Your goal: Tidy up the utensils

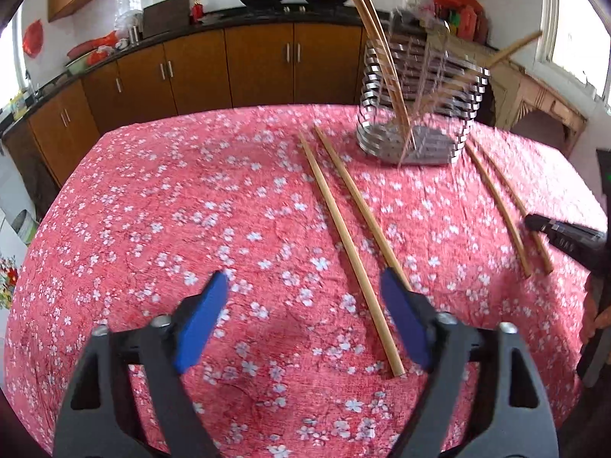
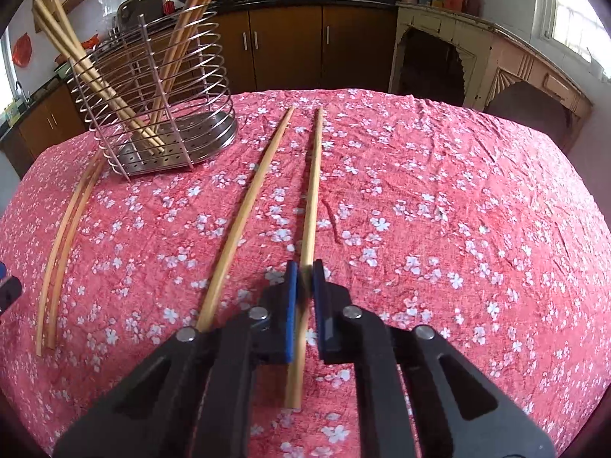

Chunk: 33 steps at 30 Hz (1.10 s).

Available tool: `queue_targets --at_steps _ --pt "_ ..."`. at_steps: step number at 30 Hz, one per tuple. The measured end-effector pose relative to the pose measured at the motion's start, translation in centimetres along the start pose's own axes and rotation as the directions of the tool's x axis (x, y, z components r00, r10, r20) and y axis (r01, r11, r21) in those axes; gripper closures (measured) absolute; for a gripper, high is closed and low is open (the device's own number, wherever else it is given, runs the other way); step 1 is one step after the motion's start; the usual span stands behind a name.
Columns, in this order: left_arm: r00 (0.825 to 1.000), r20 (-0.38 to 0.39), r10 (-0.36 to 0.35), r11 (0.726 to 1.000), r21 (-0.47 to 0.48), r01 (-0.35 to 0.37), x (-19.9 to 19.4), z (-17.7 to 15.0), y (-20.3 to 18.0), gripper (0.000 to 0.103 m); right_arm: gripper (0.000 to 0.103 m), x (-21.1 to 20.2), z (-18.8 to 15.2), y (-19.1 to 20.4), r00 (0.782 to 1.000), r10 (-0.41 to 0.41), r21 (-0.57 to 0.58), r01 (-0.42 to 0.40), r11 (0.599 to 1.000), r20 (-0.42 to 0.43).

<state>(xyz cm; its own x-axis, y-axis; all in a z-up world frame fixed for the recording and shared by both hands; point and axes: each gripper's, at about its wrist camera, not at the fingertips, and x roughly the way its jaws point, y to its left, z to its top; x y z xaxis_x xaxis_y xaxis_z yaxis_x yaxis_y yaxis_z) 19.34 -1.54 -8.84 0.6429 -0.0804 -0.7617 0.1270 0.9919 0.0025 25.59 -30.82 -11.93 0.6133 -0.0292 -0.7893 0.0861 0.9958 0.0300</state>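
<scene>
Four loose wooden chopsticks lie on the pink flowered tablecloth [image 1: 152, 210] in front of a steel wire utensil holder [image 1: 420, 107] that has several chopsticks standing in it. My left gripper [image 1: 303, 276] is open low over the cloth. One chopstick [image 1: 343, 236] runs between its blue pads close to the right one, and a second chopstick [image 1: 356, 198] disappears under the right finger. My right gripper [image 2: 305, 271] is shut on a straight chopstick [image 2: 312, 191] that lies flat on the cloth. Its neighbour chopstick [image 2: 246, 210] lies just left of the fingers. The holder [image 2: 152, 95] stands at the far left.
The left pair of chopsticks [image 2: 57, 252] lies below the holder, beside the left gripper's tip [image 2: 7, 290]. Brown cabinets [image 1: 259, 65] under a dark counter with woks line the far wall. A cream wooden stand [image 2: 477, 53] is beyond the table's right side.
</scene>
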Motion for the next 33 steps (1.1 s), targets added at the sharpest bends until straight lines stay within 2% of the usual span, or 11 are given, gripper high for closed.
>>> queue_targets --at_steps 1,5,12,17,18,23,26,30,33 --pt "1.000 -0.012 -0.001 1.000 0.003 0.001 0.2 0.0 -0.3 0.035 0.095 0.1 0.1 -0.7 1.000 0.001 0.022 0.000 1.000 -0.003" --pt "0.999 -0.041 -0.029 0.999 0.013 0.030 1.0 -0.3 -1.5 0.043 0.095 0.1 -0.1 -2.4 1.000 -0.004 0.044 0.004 0.999 0.012" --pt "0.996 -0.093 0.004 0.999 0.035 -0.001 2.4 0.2 -2.9 0.061 0.095 0.3 -0.2 -2.9 1.000 -0.004 0.038 0.003 0.999 0.016" --pt "0.994 -0.102 0.032 0.999 0.019 -0.030 3.1 1.4 -2.0 0.088 0.095 0.1 0.1 -2.8 1.000 -0.015 0.035 0.015 0.999 0.020" --pt "0.994 -0.104 0.045 0.999 0.008 -0.045 3.5 1.9 -1.4 0.090 0.095 0.2 0.3 -3.2 0.999 -0.028 0.047 0.027 0.999 0.022" --pt "0.989 -0.102 0.107 0.992 -0.053 -0.113 4.9 3.7 3.0 0.092 0.095 0.7 1.3 -6.3 0.996 -0.085 0.122 0.082 0.989 0.020" --pt "0.986 -0.084 0.146 0.988 -0.034 -0.149 5.4 4.2 4.9 0.092 0.095 0.8 1.5 -7.8 0.995 -0.098 0.151 0.094 0.984 0.020" --pt "0.990 -0.047 0.132 0.991 -0.013 -0.133 5.2 3.6 5.9 0.087 0.093 0.7 1.2 -8.2 0.995 -0.092 0.147 0.086 0.985 0.032" --pt "0.994 -0.029 0.109 0.994 -0.006 -0.109 4.8 3.1 6.0 0.078 0.092 0.6 1.1 -8.1 0.994 -0.104 0.134 0.099 0.986 0.030"
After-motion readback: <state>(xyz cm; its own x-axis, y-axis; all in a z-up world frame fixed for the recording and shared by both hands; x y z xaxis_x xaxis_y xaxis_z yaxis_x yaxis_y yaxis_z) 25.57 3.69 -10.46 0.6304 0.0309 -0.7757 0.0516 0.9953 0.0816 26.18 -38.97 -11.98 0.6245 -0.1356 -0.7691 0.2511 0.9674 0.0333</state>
